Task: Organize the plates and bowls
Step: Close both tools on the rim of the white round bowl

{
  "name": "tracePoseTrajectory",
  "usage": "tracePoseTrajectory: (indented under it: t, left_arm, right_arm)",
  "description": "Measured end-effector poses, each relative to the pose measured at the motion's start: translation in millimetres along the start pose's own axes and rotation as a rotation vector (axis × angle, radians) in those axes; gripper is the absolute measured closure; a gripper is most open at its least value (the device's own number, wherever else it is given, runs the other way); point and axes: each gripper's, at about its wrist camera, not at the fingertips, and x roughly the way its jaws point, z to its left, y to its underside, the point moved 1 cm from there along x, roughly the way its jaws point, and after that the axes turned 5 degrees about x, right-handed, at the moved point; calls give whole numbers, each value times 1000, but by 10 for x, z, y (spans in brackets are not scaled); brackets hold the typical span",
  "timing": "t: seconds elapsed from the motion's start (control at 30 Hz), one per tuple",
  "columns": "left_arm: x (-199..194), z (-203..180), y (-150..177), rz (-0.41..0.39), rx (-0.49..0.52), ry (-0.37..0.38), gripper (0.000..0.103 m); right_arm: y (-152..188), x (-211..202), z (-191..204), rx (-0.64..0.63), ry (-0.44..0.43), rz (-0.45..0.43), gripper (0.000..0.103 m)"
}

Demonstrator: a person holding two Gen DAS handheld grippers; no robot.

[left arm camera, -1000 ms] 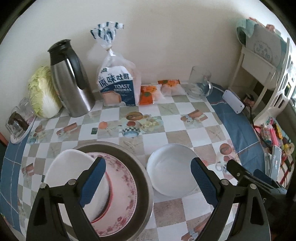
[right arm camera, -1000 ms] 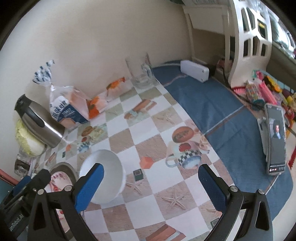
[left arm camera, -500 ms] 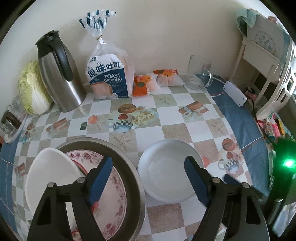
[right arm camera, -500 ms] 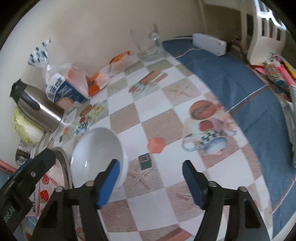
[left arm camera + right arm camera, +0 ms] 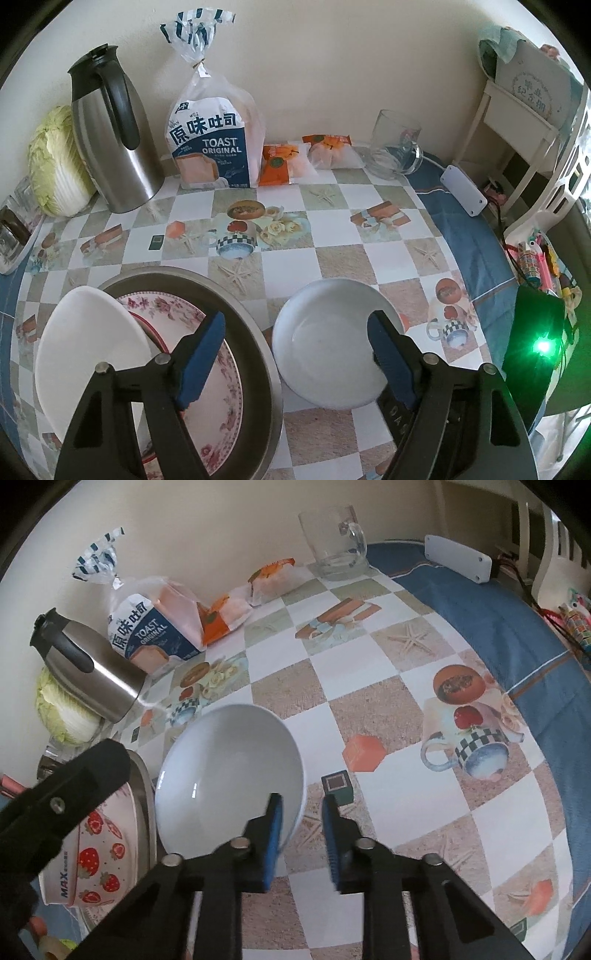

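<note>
A white bowl (image 5: 325, 343) (image 5: 229, 771) sits on the checked tablecloth beside a metal basin (image 5: 258, 332). The basin holds a floral plate (image 5: 221, 387), a tilted white dish (image 5: 88, 350) and a strawberry-print bowl (image 5: 96, 853). My right gripper (image 5: 301, 801) is shut on the white bowl's near right rim, one pad inside and one outside. My left gripper (image 5: 295, 325) hangs open over the gap between basin and bowl, holding nothing. Its left finger is over the floral plate, its right finger over the bowl's right side. One of its black fingers (image 5: 66, 786) shows in the right wrist view.
Along the wall stand a steel kettle (image 5: 110, 133), a cabbage (image 5: 55, 162), a toast bag (image 5: 214, 144), two orange snack packets (image 5: 280, 162) and a glass mug (image 5: 395, 144). A white box (image 5: 463, 190) lies on the blue cloth; a white chair (image 5: 554, 184) stands at the right.
My right gripper has sunk toward the white bowl and its jaws have gone from wide apart to closed on the rim. My left gripper's jaws have narrowed a little.
</note>
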Motion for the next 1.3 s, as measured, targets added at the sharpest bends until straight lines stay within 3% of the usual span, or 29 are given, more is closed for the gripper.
tracePoseTrajectory:
  t: [0.23, 0.33, 0.73, 0.8, 0.97, 1.3]
  left_arm:
    - [10, -13, 5, 4, -6, 17, 24]
    - [57, -42, 19, 18, -1, 21, 34]
    - [188, -188, 76, 65, 29, 60, 44]
    - [253, -206, 101, 85, 28, 65, 53]
    - [358, -240, 152, 114, 30, 76, 55]
    - [584, -212, 248, 171, -1, 101, 73]
  right_arm:
    - [-65, -87, -209, 53, 27, -17, 91]
    - [-94, -124, -318, 78, 32, -20, 91]
    - [-166, -271, -448, 101, 39, -37, 91]
    - [-163, -269, -456, 102, 42, -34, 91]
    - [-151, -236, -467, 106, 43, -21, 91]
    - [-107, -115, -472, 102, 52, 21, 90]
